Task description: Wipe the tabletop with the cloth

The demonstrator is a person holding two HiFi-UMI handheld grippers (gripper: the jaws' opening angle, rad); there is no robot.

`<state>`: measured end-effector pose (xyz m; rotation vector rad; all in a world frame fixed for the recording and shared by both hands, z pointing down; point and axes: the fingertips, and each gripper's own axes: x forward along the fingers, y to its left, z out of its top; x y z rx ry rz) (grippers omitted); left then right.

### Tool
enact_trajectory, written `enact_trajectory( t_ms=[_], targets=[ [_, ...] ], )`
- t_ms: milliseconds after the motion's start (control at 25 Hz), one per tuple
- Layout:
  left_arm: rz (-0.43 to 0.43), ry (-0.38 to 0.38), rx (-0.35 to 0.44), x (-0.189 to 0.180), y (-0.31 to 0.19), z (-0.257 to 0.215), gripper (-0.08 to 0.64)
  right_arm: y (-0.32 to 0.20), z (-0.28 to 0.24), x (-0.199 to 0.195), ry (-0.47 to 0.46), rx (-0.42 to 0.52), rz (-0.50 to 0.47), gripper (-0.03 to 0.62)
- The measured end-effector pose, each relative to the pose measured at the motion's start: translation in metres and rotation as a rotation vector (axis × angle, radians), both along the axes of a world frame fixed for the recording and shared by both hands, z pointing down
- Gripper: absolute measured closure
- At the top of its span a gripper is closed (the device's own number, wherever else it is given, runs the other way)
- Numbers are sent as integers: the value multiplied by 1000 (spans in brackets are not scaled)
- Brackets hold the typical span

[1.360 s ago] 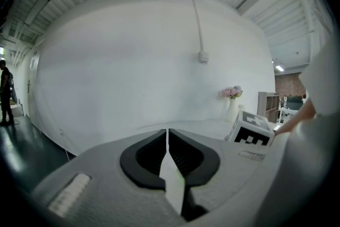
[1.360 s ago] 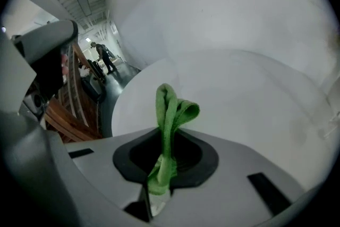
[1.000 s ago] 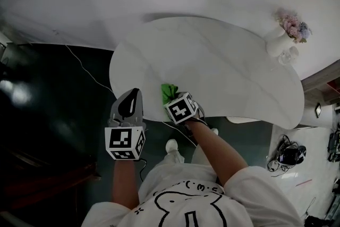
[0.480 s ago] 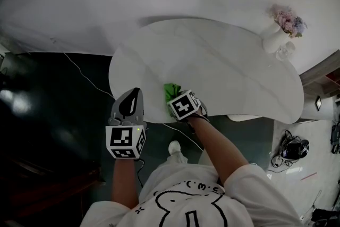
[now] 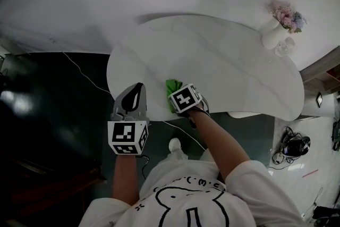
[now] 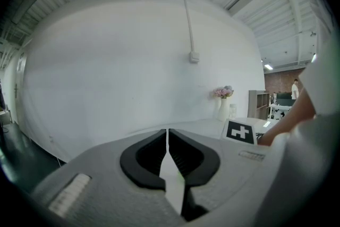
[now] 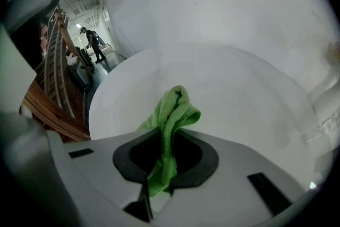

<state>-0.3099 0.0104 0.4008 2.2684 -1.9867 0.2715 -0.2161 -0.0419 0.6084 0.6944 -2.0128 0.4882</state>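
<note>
One cloth [image 5: 171,89], part hidden, seemingly touching tabletop [image 5: 212,61]

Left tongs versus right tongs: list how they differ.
The left tongs are shut on nothing; the right tongs are shut on the green cloth. The left tongs look level across the tabletop toward the wall; the right tongs tilt down at it. Both carry a marker cube.
</note>
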Motion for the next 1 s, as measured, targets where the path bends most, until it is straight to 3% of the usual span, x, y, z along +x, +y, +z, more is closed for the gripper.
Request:
enact_trajectory(
  t_ms=[1000],
  targets=[
    [-65, -5, -10, 50, -12, -11, 535, -15, 0, 57, -3, -21, -10, 545]
  ],
)
